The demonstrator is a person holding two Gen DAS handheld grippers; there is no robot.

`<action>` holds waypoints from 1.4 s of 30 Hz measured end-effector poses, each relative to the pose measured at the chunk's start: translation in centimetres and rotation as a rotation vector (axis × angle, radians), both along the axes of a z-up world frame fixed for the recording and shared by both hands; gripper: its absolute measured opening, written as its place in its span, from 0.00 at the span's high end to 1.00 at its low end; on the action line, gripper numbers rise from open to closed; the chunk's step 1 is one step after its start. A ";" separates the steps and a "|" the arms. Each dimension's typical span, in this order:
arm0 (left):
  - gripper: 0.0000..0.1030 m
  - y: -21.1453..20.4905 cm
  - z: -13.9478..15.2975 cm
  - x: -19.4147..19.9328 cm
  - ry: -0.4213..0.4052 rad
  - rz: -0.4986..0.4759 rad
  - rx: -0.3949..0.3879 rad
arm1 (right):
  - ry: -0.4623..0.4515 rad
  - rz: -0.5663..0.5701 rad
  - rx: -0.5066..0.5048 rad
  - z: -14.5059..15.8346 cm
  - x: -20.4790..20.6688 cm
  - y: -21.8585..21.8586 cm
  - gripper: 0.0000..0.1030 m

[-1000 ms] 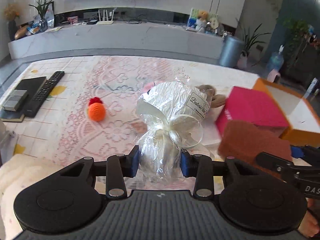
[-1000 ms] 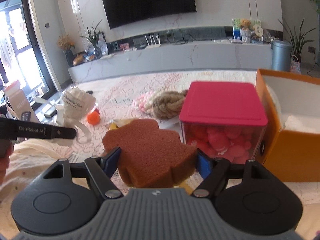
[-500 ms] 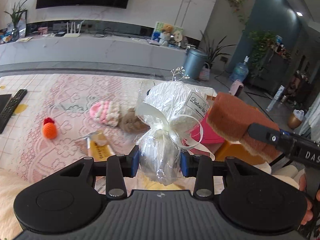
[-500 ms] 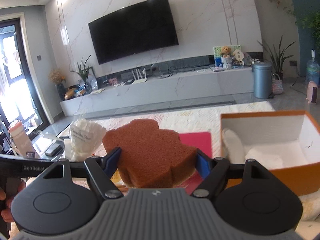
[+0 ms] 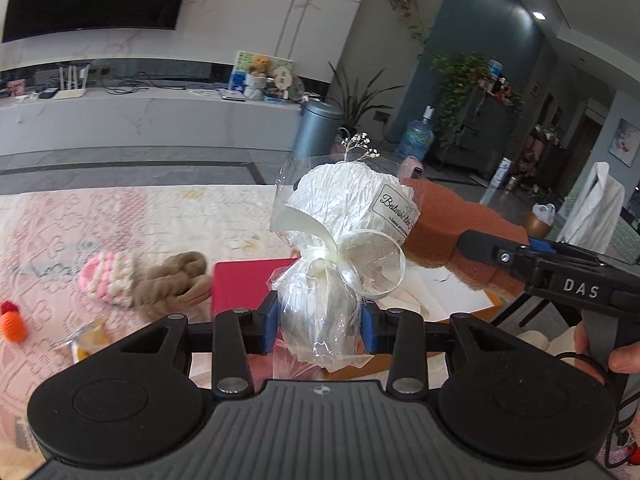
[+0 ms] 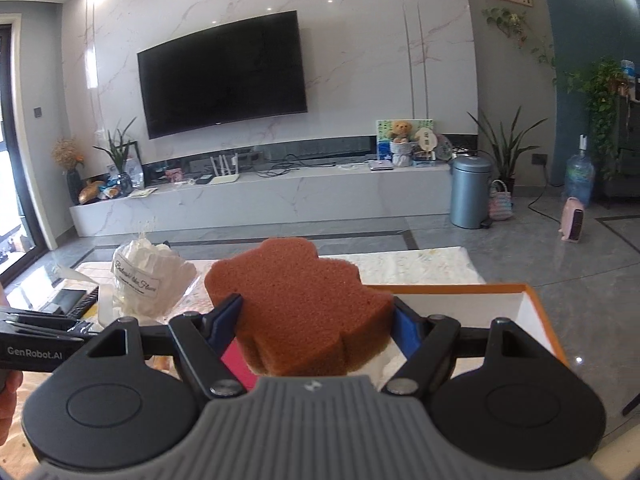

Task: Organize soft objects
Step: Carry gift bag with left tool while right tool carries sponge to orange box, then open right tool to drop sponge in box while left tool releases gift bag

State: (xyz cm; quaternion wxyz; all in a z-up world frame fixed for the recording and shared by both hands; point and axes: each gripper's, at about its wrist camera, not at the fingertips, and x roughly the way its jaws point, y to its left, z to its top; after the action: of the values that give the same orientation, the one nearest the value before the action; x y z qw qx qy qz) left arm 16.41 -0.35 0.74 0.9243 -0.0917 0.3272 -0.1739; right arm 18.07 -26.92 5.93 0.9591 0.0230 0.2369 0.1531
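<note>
My left gripper [image 5: 319,322] is shut on a white paper flower bundle wrapped in clear cellophane [image 5: 344,240] with a cream ribbon, held above the table; the bundle also shows in the right wrist view [image 6: 146,276]. My right gripper [image 6: 318,320] is shut on a brown shaped sponge [image 6: 304,304], held over the open orange box [image 6: 536,304]; the sponge also shows in the left wrist view [image 5: 456,232]. A pink and brown knotted rope toy [image 5: 148,276] and an orange crocheted toy [image 5: 12,322] lie on the lace tablecloth.
A pink-lidded box [image 5: 244,284] stands beside the orange box. A small yellow packet [image 5: 86,340] lies near the table's front. Remote controls [image 6: 68,300] lie at the left. Beyond the table are a TV console [image 6: 280,196], a bin [image 6: 470,192] and plants.
Both grippers have risen and swung right with their loads. The sponge now sits over the orange box, and the flower bundle has moved over the pink-lidded box.
</note>
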 end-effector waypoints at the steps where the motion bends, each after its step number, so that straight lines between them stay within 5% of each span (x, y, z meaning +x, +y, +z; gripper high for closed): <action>1: 0.57 -0.6 0.0 0.6 0.002 -0.011 0.001 | 0.005 -0.006 -0.005 0.0 0.4 -0.2 0.27; 21: 0.57 -8.5 -5.1 10.1 0.147 -0.172 0.083 | 0.260 -0.230 -0.163 -7.9 10.4 -3.8 0.26; 42: 0.56 -11.9 -7.8 11.8 0.176 -0.237 0.183 | 0.387 -0.249 -0.247 -12.4 13.7 -5.0 0.23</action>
State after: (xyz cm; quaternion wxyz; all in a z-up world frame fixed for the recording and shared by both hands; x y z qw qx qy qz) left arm 28.21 -12.23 -7.08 0.8696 0.0171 0.4297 -0.2427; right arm 31.75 -31.88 -6.49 0.9030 -0.0363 0.4281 -0.0033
